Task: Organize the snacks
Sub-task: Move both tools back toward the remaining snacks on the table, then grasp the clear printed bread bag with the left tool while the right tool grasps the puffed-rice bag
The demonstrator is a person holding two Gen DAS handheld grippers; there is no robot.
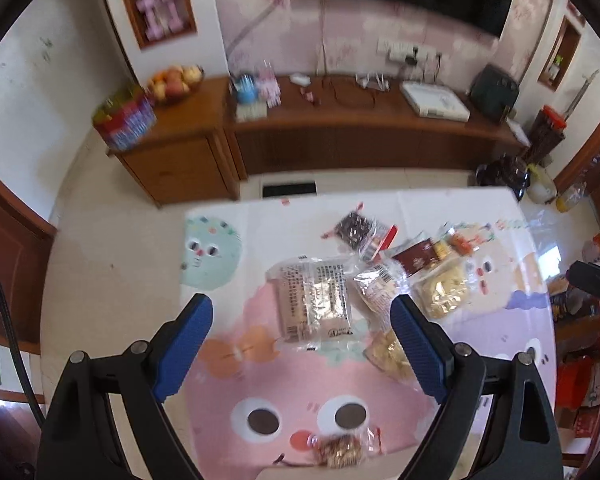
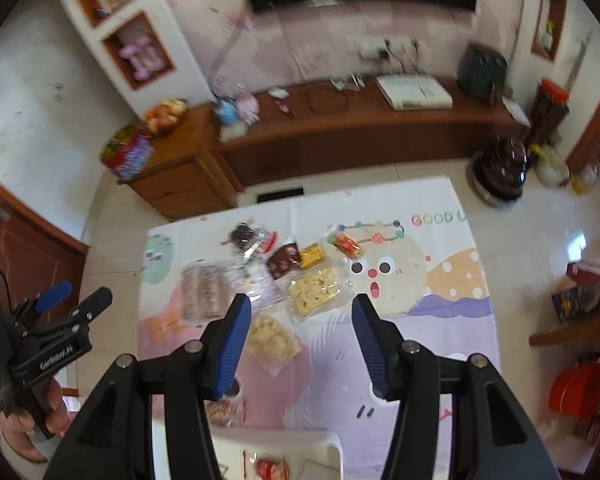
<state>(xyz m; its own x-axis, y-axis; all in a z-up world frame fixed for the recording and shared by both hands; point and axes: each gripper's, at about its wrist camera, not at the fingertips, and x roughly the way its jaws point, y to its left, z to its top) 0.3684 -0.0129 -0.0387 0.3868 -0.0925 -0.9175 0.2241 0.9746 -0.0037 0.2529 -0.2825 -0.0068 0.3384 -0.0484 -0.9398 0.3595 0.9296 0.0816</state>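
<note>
Several snack packets lie on the cartoon-print tablecloth (image 1: 228, 404). My left gripper (image 1: 302, 300) hangs open above a large clear packet of brown wafers (image 1: 314, 312), its blue pads (image 1: 188, 340) apart from it. Close by lie a dark packet (image 1: 356, 230), a yellow cracker packet (image 1: 444, 288) and a small round snack (image 1: 340, 450). In the right wrist view my right gripper (image 2: 302, 300) is open and holds nothing, above the cracker packet (image 2: 318, 288) and a chip packet (image 2: 270, 338). The wafer packet (image 2: 204, 292) lies to its left. A hand (image 2: 56, 412) holds the left gripper (image 2: 76, 296) at the left edge.
A white tray (image 2: 328, 446) at the near table edge holds a red-and-white packet (image 2: 268, 468). Beyond the table stand a wooden sideboard (image 1: 340, 136) with a fruit bowl (image 1: 174, 82), and a dark pot (image 2: 500, 172) on the tiled floor. A red object (image 2: 576, 388) sits lower right.
</note>
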